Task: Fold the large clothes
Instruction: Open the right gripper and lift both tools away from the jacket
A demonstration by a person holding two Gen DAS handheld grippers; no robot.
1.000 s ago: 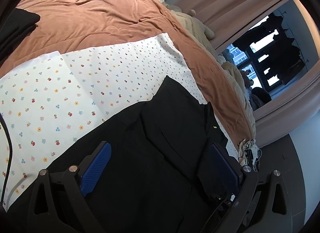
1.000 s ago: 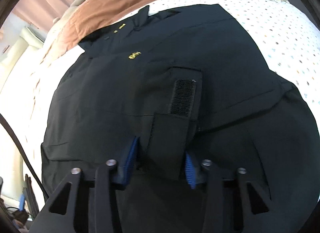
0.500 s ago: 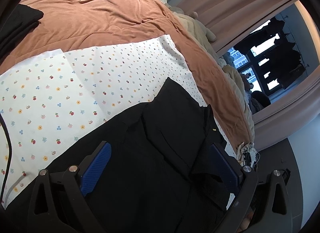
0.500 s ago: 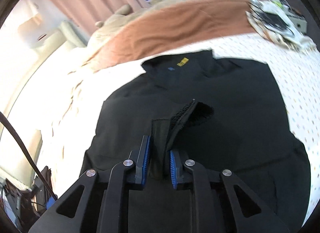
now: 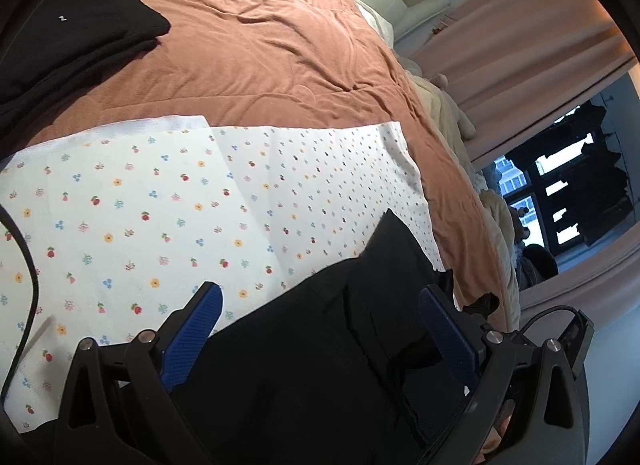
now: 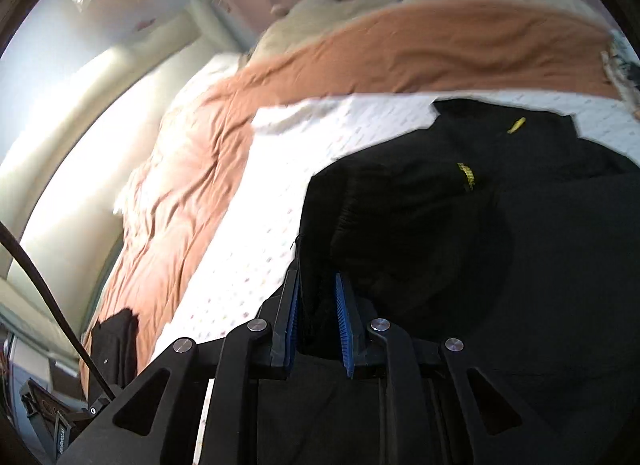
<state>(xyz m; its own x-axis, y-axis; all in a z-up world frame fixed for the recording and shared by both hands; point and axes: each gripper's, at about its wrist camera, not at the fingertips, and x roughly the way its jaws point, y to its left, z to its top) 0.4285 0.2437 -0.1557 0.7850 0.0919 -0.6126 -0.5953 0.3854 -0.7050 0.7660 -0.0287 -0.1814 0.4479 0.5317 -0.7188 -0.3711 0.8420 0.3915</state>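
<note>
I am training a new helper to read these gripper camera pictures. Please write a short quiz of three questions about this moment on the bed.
1. True or false: the left gripper stands open above the black fabric jacket.
2. What does the right gripper hold? A) white flower-print sheet B) a fold of the black jacket C) nothing
3. Fill in: the folded black clothes lie on the ____-coloured blanket.

Key: 1 true; 2 B; 3 rust-brown.
</note>
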